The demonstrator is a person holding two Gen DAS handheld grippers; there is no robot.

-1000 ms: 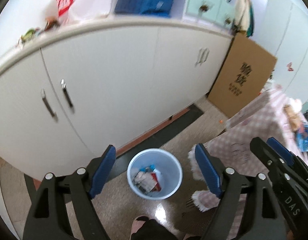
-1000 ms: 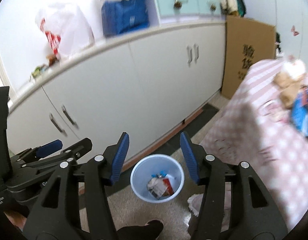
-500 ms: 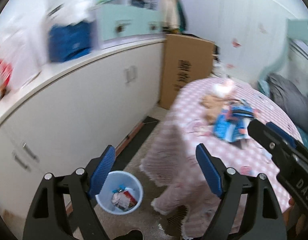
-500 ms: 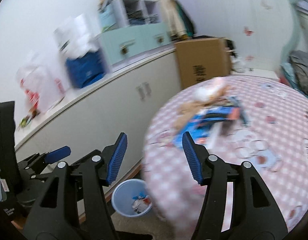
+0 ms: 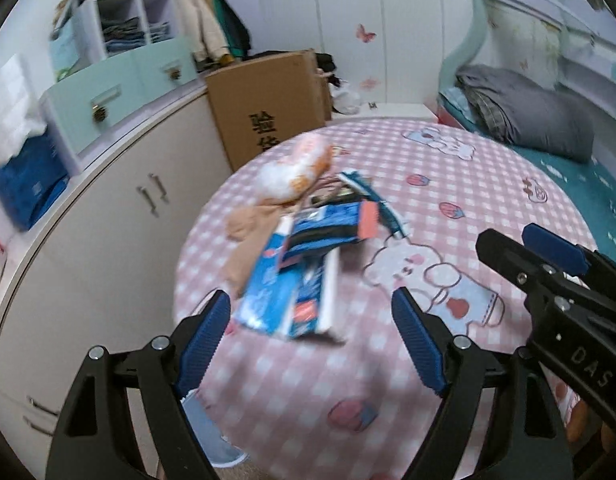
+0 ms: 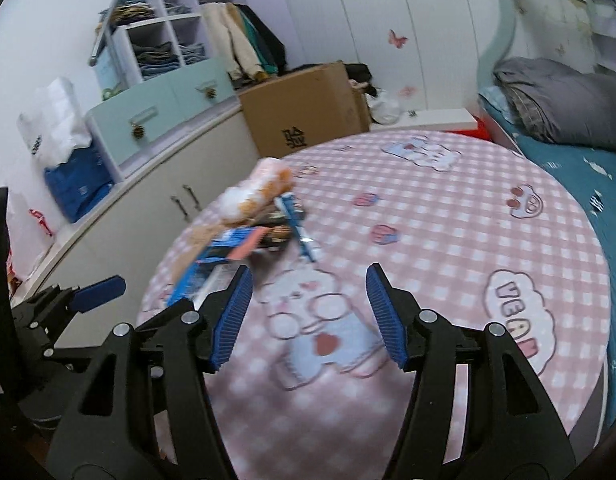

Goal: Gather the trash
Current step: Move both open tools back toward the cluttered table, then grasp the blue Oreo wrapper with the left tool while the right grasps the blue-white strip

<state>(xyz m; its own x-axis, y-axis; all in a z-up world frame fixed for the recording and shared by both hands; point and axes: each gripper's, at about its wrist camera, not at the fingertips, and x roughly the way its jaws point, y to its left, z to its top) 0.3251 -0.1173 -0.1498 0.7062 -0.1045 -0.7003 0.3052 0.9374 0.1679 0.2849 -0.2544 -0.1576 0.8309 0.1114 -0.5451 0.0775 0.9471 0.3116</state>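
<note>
A pile of trash lies on the left part of a round table with a pink checked cloth (image 5: pixel 448 176): blue and white wrappers (image 5: pixel 291 280), a white and orange bag (image 5: pixel 295 172) and a beige stocking (image 5: pixel 247 236). The pile also shows in the right wrist view (image 6: pixel 243 236). My left gripper (image 5: pixel 312 338) is open and empty just short of the wrappers. My right gripper (image 6: pixel 308 316) is open and empty over a bear print, right of the pile. The right gripper also shows at the right edge of the left wrist view (image 5: pixel 548 280). The bin is out of view.
White cabinets (image 5: pixel 107 232) run along the left with a blue bag (image 5: pixel 27 184) and mint drawers (image 5: pixel 119 96) on top. A cardboard box (image 5: pixel 267 100) stands behind the table. A bed with a grey duvet (image 5: pixel 528 112) is at the right.
Both grippers have swung up and right from the blue bin on the floor to the table. The bin has left the view and the trash pile now lies ahead.
</note>
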